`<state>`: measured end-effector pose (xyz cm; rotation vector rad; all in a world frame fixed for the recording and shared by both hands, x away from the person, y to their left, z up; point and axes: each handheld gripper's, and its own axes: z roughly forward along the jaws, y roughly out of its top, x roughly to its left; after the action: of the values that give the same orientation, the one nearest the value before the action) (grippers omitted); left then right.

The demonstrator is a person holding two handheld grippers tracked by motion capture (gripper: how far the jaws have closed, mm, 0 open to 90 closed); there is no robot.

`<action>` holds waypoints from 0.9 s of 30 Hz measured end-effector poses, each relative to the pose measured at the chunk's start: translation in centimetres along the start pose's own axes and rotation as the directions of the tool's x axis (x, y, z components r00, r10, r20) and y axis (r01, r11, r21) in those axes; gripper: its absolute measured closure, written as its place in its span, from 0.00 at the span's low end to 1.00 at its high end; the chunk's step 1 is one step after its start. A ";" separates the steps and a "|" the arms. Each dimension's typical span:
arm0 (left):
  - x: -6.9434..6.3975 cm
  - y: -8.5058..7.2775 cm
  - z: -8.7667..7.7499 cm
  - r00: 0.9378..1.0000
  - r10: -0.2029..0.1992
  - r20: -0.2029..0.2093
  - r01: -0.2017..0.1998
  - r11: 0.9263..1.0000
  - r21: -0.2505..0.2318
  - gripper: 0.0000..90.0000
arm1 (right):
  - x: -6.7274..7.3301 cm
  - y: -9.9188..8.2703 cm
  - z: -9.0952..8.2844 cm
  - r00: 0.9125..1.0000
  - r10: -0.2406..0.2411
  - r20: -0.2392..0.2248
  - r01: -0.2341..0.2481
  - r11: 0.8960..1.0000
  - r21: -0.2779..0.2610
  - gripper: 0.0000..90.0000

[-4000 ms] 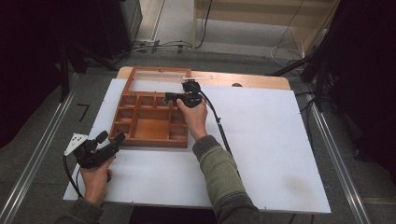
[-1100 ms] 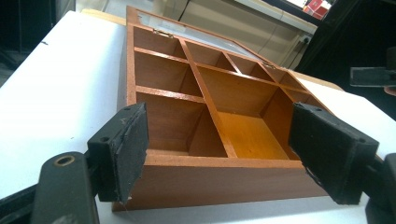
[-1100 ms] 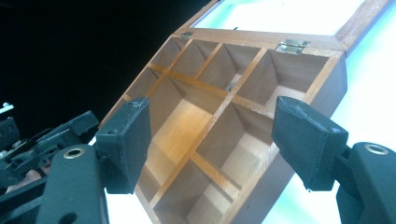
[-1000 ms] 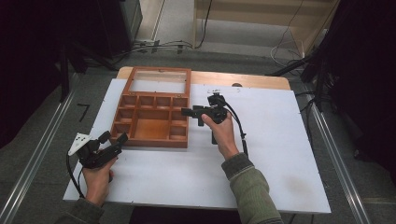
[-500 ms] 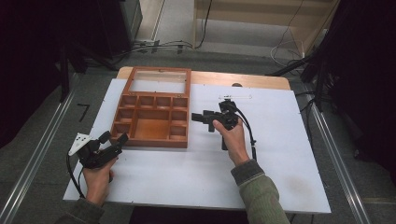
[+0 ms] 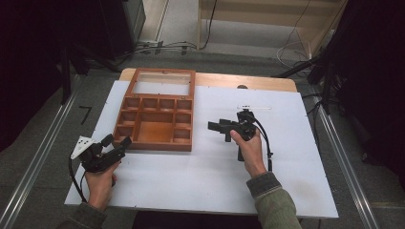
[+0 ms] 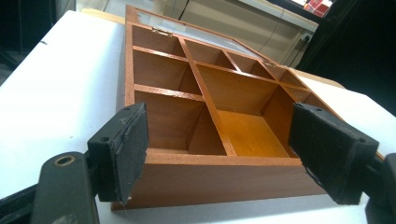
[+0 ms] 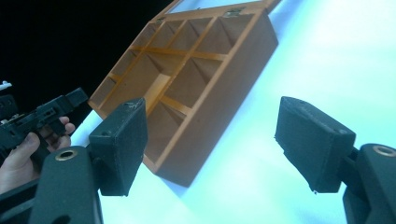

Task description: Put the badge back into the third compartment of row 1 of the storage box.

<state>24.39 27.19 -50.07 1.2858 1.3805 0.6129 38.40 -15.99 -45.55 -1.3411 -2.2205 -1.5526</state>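
Looking down from the high view, a wooden compartment box [image 6: 155, 123] lies on the white table [image 6: 296, 191] toward its left, its glass-paned lid [image 6: 163, 87] swung fully back and flat behind it. The left gripper [image 6: 119, 141] rests just off the box's near left corner, and the right gripper [image 6: 213, 126] hovers to its right, a little apart from the side wall.

From the left gripper view, the jaws stand wide, empty, framing the box's near wall [image 7: 219, 179]; thin dividers [image 7: 208, 109] split the inside into empty cells. It looks rigid and fairly light, with a smooth varnish that could slip under the pads, so the outer walls seem the safest place to grip, not the slim partitions.

From the right gripper view, those jaws are also spread wide with nothing between them, aimed at the box's side wall [image 8: 219, 98]. The hinges [image 8: 233, 12] and glass lid look like the fragile part; closing it calls for a gentle pinch on the wooden frame
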 end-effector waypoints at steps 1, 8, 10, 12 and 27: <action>0.0 0.0 0.0 1.000 0.000 0.000 0.000 1.000 0.000 0.23 | -0.1 -0.2 -0.2 1.000 0.001 0.002 -0.001 1.000 -0.002 0.26; 0.0 0.0 0.0 1.000 -0.001 -0.001 0.001 1.000 0.000 0.23 | -0.9 -1.2 -1.9 1.000 0.016 0.016 -0.016 1.000 -0.011 0.26; 0.0 0.0 0.0 1.000 0.000 -0.001 0.000 1.000 0.000 0.23 | -1.1 -1.5 -2.4 1.000 0.019 0.018 -0.019 1.000 -0.014 0.26; 0.0 0.0 0.0 1.000 -0.001 -0.001 0.001 1.000 0.000 0.23 | -1.3 -1.7 -2.9 0.999 0.029 0.020 -0.029 0.999 -0.022 0.26; 0.0 0.0 0.0 1.000 -0.001 -0.002 0.001 1.000 0.000 0.23 | -2.1 -3.3 -5.9 0.998 0.051 0.039 -0.049 0.997 -0.054 0.25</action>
<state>24.35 27.15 -50.08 1.2844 1.3827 0.6134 35.15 -22.27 -46.19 -1.4432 -2.1654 -1.5926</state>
